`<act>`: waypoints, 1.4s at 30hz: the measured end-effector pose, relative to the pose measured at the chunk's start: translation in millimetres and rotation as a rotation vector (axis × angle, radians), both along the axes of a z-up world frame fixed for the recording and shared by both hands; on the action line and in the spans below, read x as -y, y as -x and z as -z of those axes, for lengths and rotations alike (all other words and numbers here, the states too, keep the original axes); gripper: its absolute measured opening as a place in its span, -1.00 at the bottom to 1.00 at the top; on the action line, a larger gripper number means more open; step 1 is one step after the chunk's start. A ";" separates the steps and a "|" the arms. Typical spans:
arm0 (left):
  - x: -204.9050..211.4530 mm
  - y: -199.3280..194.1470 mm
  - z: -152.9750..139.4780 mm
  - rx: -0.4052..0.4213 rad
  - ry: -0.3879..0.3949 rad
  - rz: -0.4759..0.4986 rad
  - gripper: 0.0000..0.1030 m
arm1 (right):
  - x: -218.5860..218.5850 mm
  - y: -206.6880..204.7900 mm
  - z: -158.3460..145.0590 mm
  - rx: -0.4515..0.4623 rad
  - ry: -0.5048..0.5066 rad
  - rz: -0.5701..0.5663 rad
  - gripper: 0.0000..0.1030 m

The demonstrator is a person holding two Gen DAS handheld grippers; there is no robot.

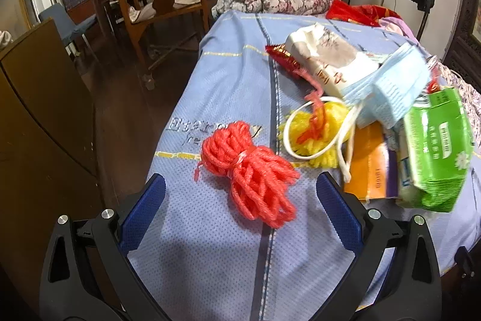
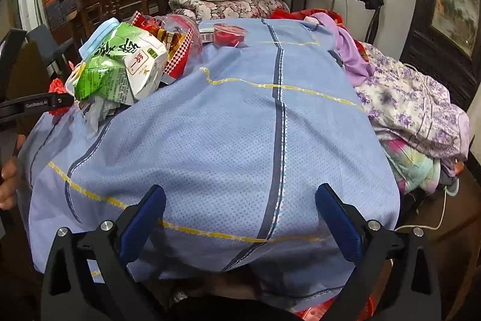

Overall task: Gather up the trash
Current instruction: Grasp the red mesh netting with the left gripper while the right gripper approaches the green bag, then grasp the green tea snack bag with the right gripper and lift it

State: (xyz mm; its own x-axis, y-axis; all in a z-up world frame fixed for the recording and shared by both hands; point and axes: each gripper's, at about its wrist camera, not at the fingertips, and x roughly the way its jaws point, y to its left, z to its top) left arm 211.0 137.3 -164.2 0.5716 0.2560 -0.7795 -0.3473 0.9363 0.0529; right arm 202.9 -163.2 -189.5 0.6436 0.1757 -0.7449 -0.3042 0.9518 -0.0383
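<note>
The green tissue pack (image 1: 436, 152) is smeared with blur, so its print can't be read, and it covers part of the orange booklet (image 1: 368, 161). In the right wrist view, a hand (image 2: 7, 182) is cut off at the left edge. Something red (image 2: 315, 312) pokes out under the blue sheet (image 2: 240, 140), can't tell what.

The bed cover (image 1: 228, 86) is light blue with tiny dots, dark blue stripes and thin yellow lines. The yarn bundle (image 1: 249, 167) is bright orange-red (like a carrot). The tissue pack (image 1: 436, 152) is green. The blanket (image 2: 421, 107) has purple flowers.
</note>
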 end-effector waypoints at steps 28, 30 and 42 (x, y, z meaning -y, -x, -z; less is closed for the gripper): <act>-4.7 44.4 -27.8 0.158 0.166 0.113 -0.50 | -2.3 -2.3 0.3 0.065 -0.021 0.014 0.91; -6.2 52.6 -33.1 0.167 0.171 0.114 -0.50 | -4.1 -5.8 -5.5 0.037 -0.037 0.025 0.90; -14.3 81.8 -43.1 0.194 0.158 0.121 -0.50 | -81.9 -37.1 -53.4 0.001 -0.255 -0.203 0.91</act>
